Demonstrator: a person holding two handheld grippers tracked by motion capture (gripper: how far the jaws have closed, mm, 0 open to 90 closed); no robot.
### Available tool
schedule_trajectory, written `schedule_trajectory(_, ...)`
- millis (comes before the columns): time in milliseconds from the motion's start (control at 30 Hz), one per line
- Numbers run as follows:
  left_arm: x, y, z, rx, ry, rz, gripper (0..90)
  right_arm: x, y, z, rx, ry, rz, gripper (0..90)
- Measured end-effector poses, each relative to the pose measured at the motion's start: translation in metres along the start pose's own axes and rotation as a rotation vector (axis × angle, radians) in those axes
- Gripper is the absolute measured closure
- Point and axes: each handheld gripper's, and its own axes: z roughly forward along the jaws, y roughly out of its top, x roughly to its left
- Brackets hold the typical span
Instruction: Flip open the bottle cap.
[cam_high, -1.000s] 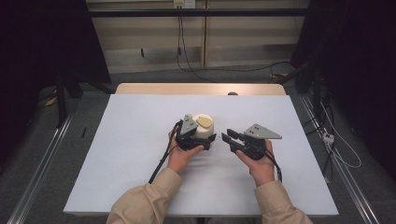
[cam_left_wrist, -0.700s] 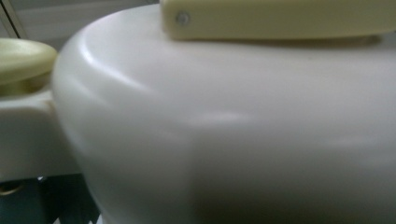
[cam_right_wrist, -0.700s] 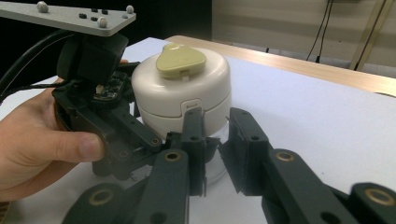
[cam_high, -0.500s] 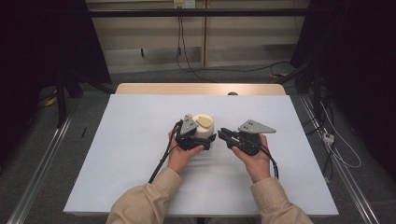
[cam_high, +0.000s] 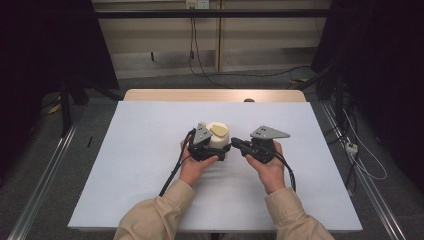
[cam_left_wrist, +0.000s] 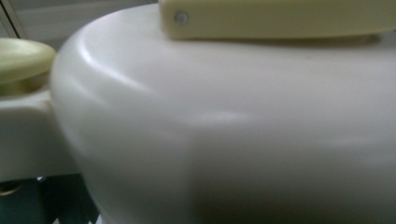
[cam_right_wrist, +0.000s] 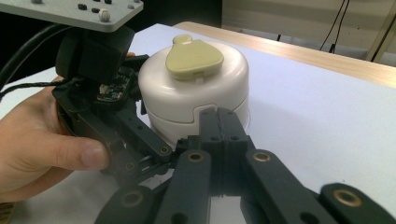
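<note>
I count one cream round container (cam_high: 218, 136) at frame centre, one yellow-green lid flap (cam_high: 218, 129) on it, two grippers, left (cam_high: 216, 152) and right (cam_high: 236, 143), one white table (cam_high: 125, 165).

Dim room, grey floor (cam_high: 45, 165), cables (cam_high: 200, 45), perhaps panelled wall (cam_high: 260, 35).

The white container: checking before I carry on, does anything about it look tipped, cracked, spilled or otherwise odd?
Nothing stands out. The container stands upright on the table, its yellow tab flat on top, with no crack or spill visible. The left gripper is against its side; the right gripper, jaws together, is at its base.
</note>
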Motion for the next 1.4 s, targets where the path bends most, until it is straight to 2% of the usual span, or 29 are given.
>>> schedule_trajectory(333,0.0,0.0,0.0,-0.001,0.001,0.0,4.9,0.003,0.007,0.005,0.002,0.007,-0.03,90.0)
schedule_trajectory(1400,-0.001,0.0,0.0,0.001,0.008,0.005,4.9,0.006,0.02,0.011,0.02,0.005,-0.065,90.0)
